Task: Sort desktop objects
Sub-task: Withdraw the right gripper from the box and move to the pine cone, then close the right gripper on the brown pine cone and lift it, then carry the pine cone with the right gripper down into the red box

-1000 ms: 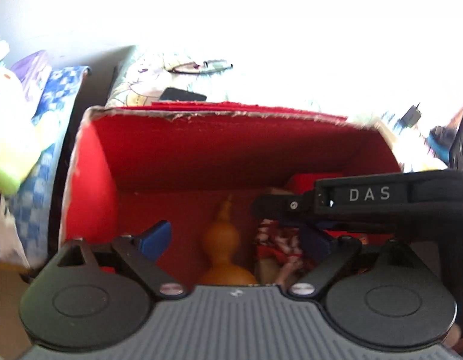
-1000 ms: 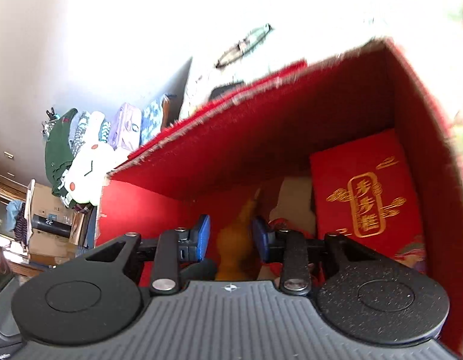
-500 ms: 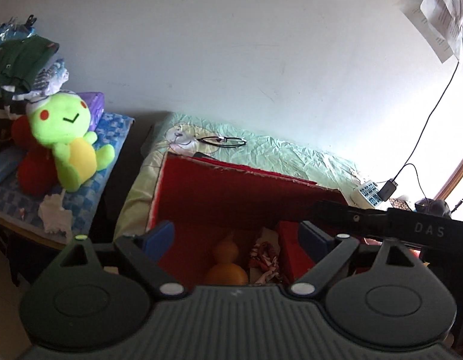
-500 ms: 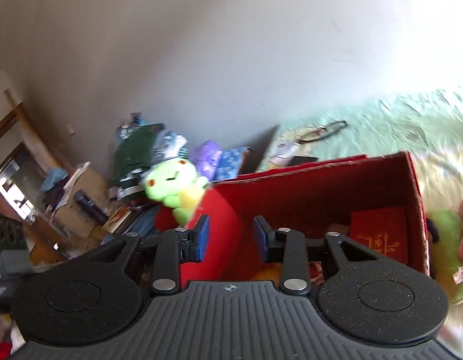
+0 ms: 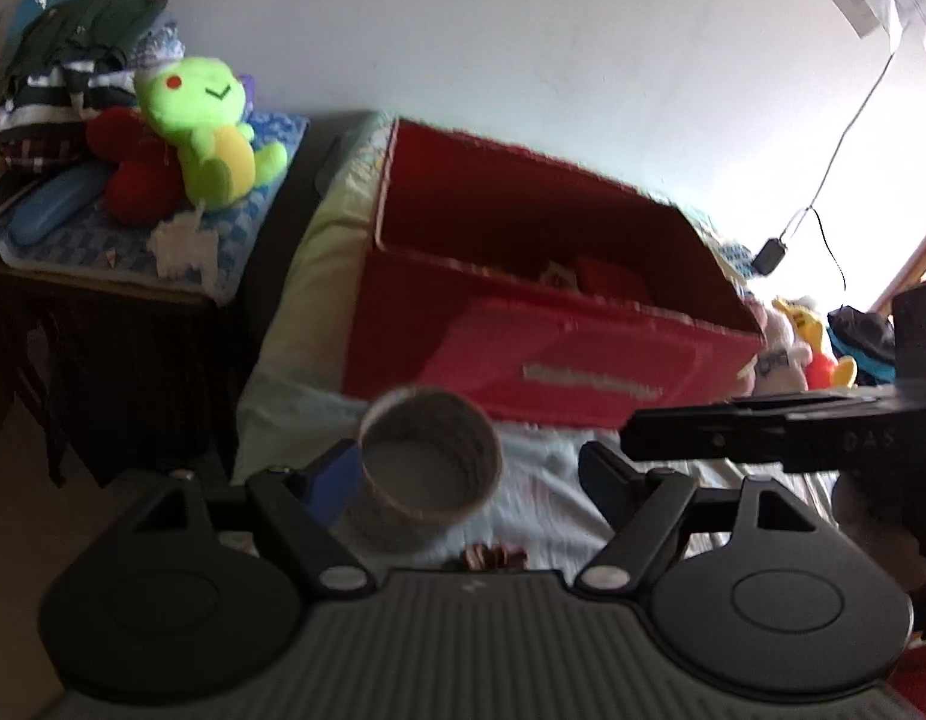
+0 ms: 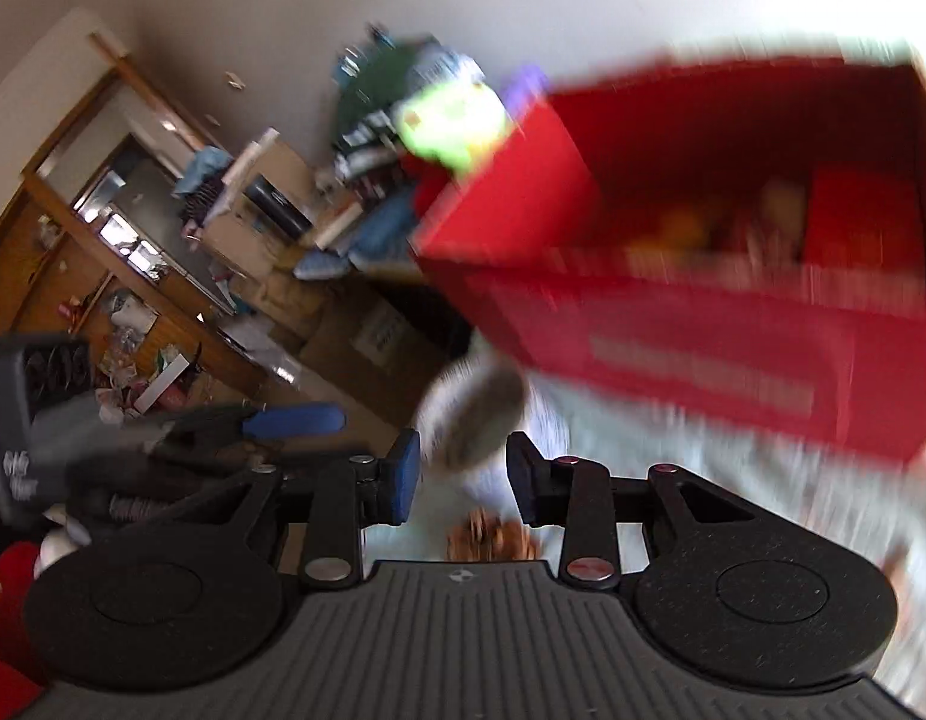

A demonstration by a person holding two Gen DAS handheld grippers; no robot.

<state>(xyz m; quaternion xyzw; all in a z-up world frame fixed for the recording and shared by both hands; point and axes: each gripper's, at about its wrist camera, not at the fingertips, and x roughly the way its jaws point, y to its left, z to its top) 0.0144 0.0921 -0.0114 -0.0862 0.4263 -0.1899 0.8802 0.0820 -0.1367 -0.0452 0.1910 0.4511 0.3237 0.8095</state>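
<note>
Red cardboard box (image 5: 541,324) crowds the bed behind both released grippers.
A grey roll (image 5: 430,468) stands between the left gripper's (image 5: 463,474) spread fingers; the right gripper (image 6: 460,474) gapes empty.

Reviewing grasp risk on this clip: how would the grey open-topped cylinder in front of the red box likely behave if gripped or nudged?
The grey cylinder looks hollow and thin-walled, so probably light, and it may deform under a hard squeeze. Its round side suggests rolling if tipped on the soft, wrinkled bedsheet. The left gripper, open, brackets it.
</note>
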